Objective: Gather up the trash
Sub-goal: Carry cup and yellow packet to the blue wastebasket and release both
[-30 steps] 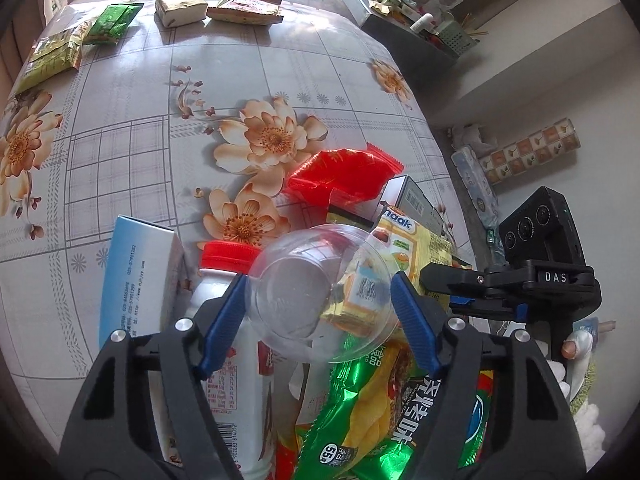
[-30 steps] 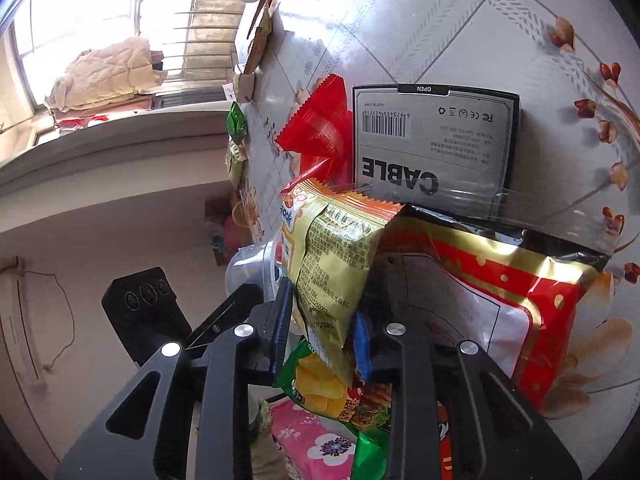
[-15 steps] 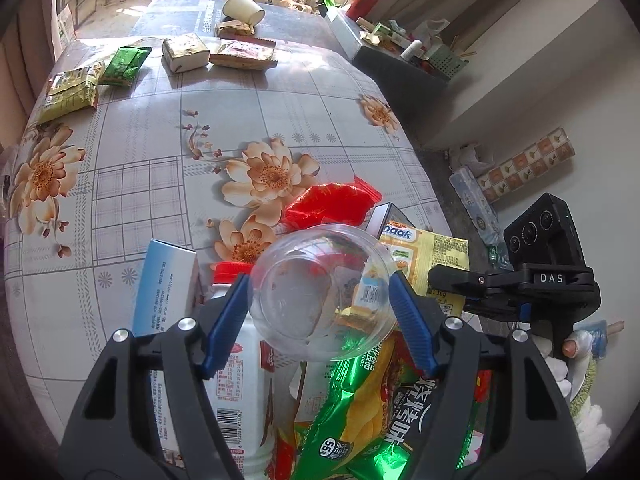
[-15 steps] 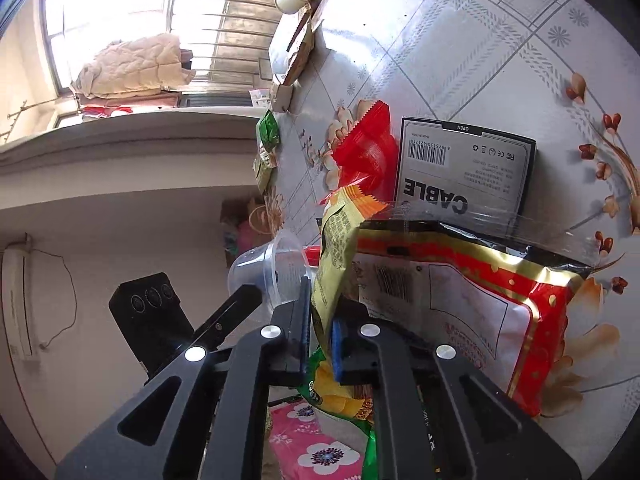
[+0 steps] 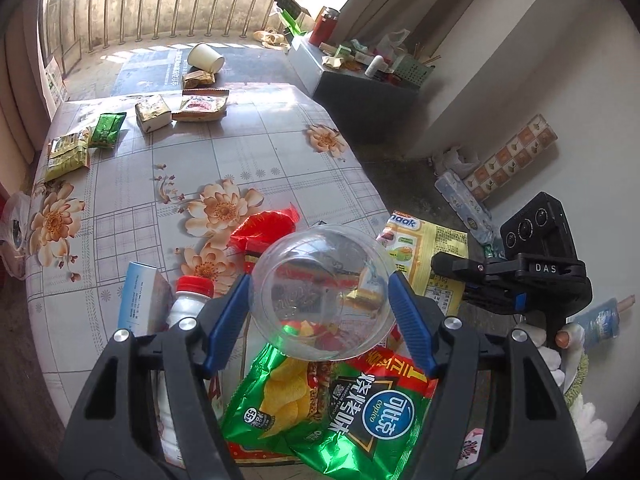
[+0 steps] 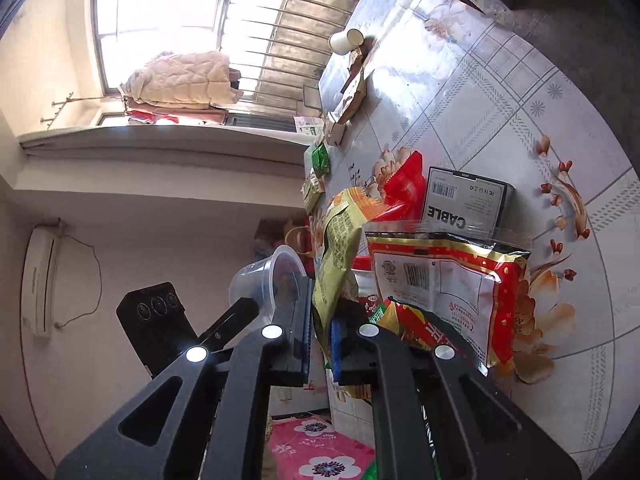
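My left gripper [image 5: 320, 312] is shut on a clear plastic cup [image 5: 322, 292], held above a pile of trash at the table's near edge. The cup also shows in the right wrist view [image 6: 266, 280]. My right gripper [image 6: 320, 340] is shut on a yellow snack packet [image 6: 334, 264], lifted off the pile; the packet also shows in the left wrist view [image 5: 426, 252]. Under the cup lie a green chip bag [image 5: 332, 408], a red wrapper [image 5: 264, 228], a white bottle with a red cap [image 5: 188, 304] and a blue-white box [image 5: 140, 300].
A black CABLE box [image 6: 464, 200] and a red-gold bag [image 6: 444, 280] lie on the floral tablecloth [image 5: 160, 168]. At the far end lie green packets [image 5: 106, 130], snack packs [image 5: 200, 108] and a tipped paper cup [image 5: 206, 58]. A cluttered counter [image 5: 360, 76] stands to the right.
Both grippers have risen and drawn back from the table. The cup and the yellow packet went up with them, and more of the far table and window shows.
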`<state>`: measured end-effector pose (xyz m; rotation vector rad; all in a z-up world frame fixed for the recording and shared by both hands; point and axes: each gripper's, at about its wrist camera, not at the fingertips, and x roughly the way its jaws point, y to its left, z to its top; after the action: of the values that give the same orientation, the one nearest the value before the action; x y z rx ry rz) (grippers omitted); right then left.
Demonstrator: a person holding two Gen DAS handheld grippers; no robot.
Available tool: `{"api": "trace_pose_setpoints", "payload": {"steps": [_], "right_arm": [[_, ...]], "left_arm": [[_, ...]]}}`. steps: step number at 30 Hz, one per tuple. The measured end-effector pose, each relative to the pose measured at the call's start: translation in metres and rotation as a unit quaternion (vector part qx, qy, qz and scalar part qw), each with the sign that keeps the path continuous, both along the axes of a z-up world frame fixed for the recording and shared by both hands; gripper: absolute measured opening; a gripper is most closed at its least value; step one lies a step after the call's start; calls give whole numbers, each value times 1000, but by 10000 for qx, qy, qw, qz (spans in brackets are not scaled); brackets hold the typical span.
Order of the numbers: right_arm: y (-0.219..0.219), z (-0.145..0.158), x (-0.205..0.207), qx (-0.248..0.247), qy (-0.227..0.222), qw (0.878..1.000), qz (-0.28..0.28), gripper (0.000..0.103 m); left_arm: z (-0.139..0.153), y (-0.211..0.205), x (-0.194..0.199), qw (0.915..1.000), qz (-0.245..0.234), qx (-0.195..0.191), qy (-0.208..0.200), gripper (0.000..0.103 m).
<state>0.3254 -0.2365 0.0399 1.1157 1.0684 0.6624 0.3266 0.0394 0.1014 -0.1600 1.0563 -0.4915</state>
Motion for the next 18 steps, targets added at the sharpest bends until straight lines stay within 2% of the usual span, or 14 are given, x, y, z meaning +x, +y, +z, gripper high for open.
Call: {"api": "trace_pose_setpoints", "payload": {"steps": [5,10,14,18], "right_arm": [[-63,5,-34,78,-170,9986,-498,8],[-147,-7,-77,21,-149,9921,-1246,8],[-218,-32,-113,-230,32,9809,-1933,8],[-280,-73,-146,-354,388,9655,-2552,8]], "left_arm": [[14,-63,-10,9991,-420,75,-81,66],[11,-155,-15,9941,-1062,227,-54,66],[-11,-245,-19,9850,-1686,362,110,66],[-51,-335,-20,9727,-2201,577,452,66]]}}
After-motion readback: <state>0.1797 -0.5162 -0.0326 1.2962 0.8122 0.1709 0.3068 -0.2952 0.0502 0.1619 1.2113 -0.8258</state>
